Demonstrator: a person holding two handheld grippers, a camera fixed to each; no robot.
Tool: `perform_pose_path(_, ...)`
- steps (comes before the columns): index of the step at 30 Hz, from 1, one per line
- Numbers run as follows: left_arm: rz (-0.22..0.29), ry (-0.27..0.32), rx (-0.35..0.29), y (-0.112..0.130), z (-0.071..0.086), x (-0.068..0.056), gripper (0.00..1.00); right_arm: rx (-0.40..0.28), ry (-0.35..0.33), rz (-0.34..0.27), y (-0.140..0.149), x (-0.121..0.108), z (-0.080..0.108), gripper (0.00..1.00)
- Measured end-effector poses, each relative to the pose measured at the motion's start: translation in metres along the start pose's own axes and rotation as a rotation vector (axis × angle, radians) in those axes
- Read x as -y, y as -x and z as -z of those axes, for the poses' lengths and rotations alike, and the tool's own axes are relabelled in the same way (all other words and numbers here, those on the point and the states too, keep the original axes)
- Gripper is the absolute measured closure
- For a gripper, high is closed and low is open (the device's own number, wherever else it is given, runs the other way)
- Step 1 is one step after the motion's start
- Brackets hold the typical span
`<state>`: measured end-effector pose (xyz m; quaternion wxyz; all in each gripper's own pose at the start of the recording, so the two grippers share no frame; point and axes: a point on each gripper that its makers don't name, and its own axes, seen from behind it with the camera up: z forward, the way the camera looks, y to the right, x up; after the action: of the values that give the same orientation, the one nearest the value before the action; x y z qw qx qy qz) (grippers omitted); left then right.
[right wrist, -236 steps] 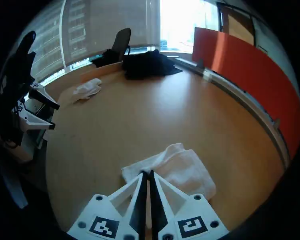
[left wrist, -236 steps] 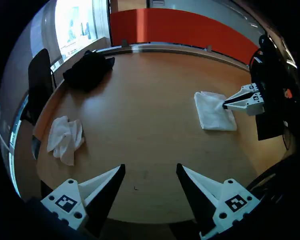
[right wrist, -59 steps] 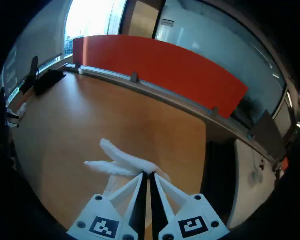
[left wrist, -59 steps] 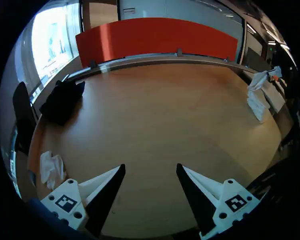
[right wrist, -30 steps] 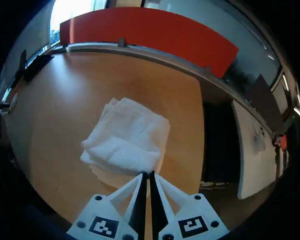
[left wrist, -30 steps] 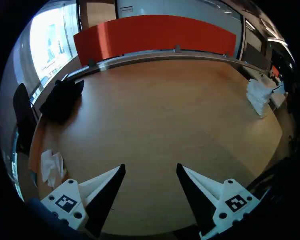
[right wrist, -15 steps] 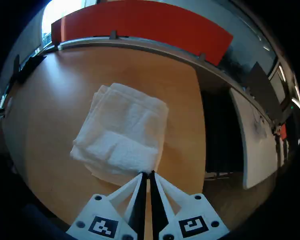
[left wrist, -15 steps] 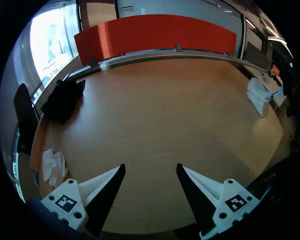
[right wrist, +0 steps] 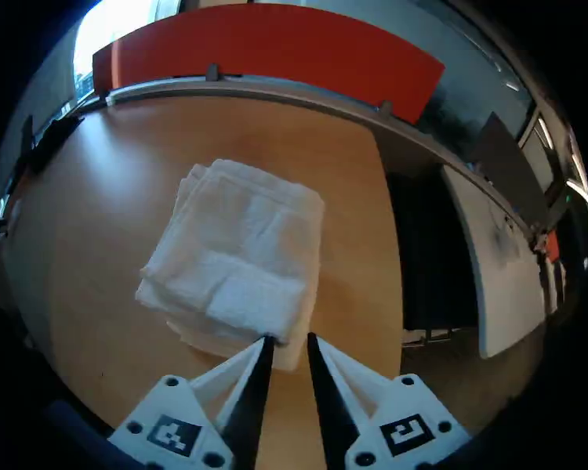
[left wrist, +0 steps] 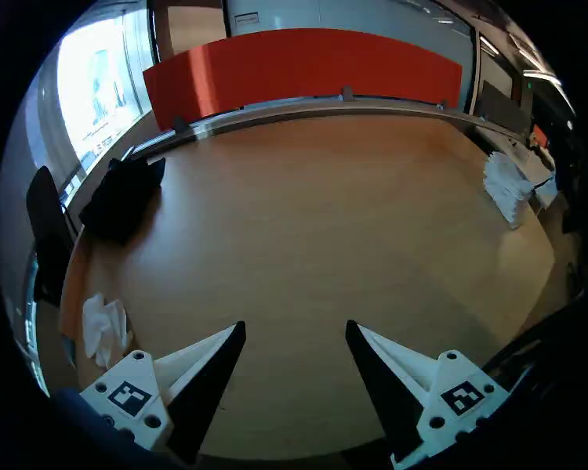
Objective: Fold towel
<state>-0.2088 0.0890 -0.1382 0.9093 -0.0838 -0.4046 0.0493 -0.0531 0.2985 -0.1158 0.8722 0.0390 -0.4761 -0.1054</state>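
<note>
Now my right gripper [right wrist: 288, 338] stands slightly parted at the near edge of the towel [right wrist: 239, 258], pinching nothing; I reckon that lets the cloth lie free. My left gripper [left wrist: 294, 323] hangs spread wide over the bare table [left wrist: 310, 227], well apart and idle. The towel is white and nubbly, folded square in thick layers beside the table's edge.

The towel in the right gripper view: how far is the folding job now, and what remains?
Done: the folded towel lies flat near the table edge. In hand: nothing; the right tongs stand slightly parted at its near edge, and the left tongs are open above bare wood. Left: a crumpled towel at the table's other end looks unfolded.
</note>
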Motion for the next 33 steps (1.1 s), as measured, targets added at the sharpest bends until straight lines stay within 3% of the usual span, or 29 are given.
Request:
perform_pose_path(4, 0.003, 0.001, -0.001, 0.0, 0.0, 0.001, 0.05, 0.001, 0.009, -0.009, 0.003, -0.003, 0.002, 0.35)
perform_pose_path(18, 0.005, -0.002, -0.001, -0.002, -0.002, 0.004, 0.06, -0.052, 0.004, -0.054, -0.021, -0.006, 0.002, 0.34)
perform_pose_path(33, 0.035, -0.049, 0.013, -0.002, -0.001, 0.011, 0.05, -0.09, -0.025, -0.013, -0.087, -0.015, -0.031, 0.34)
